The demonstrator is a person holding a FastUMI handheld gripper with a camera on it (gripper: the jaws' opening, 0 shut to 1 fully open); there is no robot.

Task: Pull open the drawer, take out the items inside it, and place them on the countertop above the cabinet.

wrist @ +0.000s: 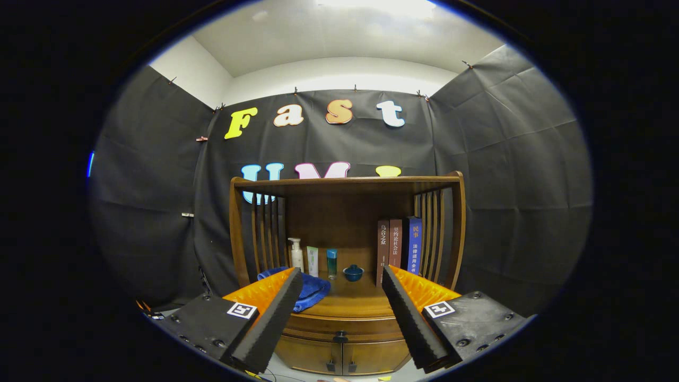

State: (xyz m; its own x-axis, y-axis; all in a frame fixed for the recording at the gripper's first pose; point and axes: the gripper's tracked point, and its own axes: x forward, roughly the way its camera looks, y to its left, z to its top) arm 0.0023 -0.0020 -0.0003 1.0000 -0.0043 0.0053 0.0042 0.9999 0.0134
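Hand-held gripper (342, 313) level, fingers spread, empty, facing cabinet (345, 318) with drawer (339, 324) closed.

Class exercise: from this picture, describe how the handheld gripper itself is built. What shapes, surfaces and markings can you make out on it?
The gripper has two long wedge-shaped fingers with ribbed inner pads. Each finger joins a flat, dark block fastened with screws, and each block bears a small square black-and-white marker. The fingers are spread wide, gripping nothing.

The hand-held gripper (342, 313) had two long wedge-shaped fingers (273, 318) with ribbed foam pads, standing apart with nothing between them. Each sat on a dark block (472, 318) fixed with screws and bearing a square black-and-white marker (242, 310).
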